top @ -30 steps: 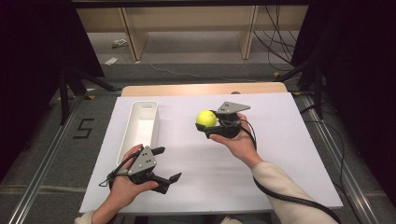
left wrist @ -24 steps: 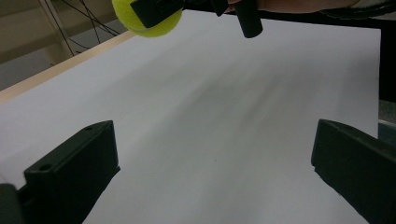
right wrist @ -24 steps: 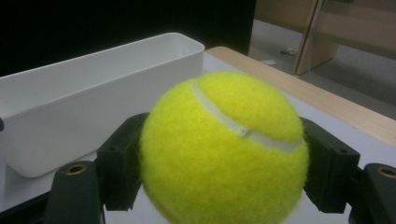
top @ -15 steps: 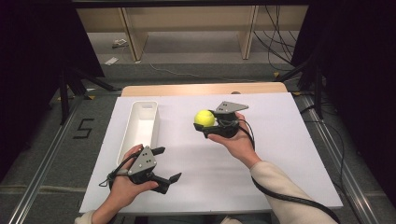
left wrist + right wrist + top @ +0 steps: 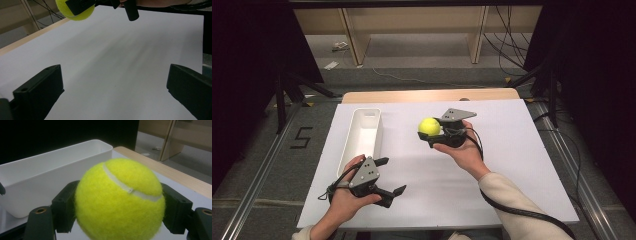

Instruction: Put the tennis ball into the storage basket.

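Note:
A yellow tennis ball point(image 5: 429, 126) is held above the middle of the white table, clamped between the jaws of my right gripper point(image 5: 432, 131). In the right gripper view the ball point(image 5: 120, 198) sits large between both black jaws, with the white bin point(image 5: 50, 175) just behind it. The long white bin point(image 5: 362, 137) lies on the table's left part, a little left of the ball. My left gripper point(image 5: 388, 175) rests low near the front left of the table, jaws spread wide with nothing between them. The left gripper view has the ball point(image 5: 75, 11) at its top edge.
The white table sheet point(image 5: 512, 150) has bare room at the right and front. A wooden strip point(image 5: 427, 95) runs along the far edge. Beyond it stand wooden shelf legs point(image 5: 354, 42) and cables on the floor; metal rails flank both sides.
My right gripper has carried the ball a little to the left, toward the bin. The left gripper has stayed where it was.

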Demonstrator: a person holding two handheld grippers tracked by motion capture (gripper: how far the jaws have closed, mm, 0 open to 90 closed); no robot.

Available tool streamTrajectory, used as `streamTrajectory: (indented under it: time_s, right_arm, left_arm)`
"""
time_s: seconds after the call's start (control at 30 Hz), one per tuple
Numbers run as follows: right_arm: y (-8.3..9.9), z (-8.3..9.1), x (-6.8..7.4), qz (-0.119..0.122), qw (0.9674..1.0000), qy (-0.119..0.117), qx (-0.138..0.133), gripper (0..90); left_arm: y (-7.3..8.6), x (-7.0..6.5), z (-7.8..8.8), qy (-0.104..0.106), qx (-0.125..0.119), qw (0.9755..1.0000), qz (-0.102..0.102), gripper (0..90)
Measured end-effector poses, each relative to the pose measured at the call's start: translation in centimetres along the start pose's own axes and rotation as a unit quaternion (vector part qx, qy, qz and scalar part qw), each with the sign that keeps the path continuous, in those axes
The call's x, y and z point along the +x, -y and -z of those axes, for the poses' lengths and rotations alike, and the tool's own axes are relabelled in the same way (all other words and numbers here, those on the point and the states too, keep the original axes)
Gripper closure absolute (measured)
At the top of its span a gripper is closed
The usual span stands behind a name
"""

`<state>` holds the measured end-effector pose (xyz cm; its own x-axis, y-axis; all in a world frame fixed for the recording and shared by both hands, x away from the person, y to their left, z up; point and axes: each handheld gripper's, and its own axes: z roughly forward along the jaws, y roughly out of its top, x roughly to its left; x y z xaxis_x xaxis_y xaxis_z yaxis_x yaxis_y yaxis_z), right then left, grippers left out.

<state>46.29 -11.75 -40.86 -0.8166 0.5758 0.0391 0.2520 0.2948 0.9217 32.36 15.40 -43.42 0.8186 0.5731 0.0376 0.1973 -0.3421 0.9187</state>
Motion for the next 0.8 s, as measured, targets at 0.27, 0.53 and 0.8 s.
streamTrajectory:
  time_s: [0.27,0.53,0.8]
  right_arm:
    - [-0.08,-0.16,0.12,-0.001,1.0000,-0.002,0.000,26.8]
    - [-0.17,-0.42,0.27,0.002,1.0000,-0.005,-0.001,26.8]
    - [-0.33,-0.65,0.46,0.001,1.0000,-0.008,-0.001,26.8]
  left_arm:
    - [0.00,0.01,0.00,0.000,0.000,1.0000,0.000,0.2]
    - [0.00,0.00,-0.01,0.001,0.000,1.0000,0.000,0.2]
    - [0.00,0.01,-0.01,0.000,0.001,1.0000,0.000,0.2]
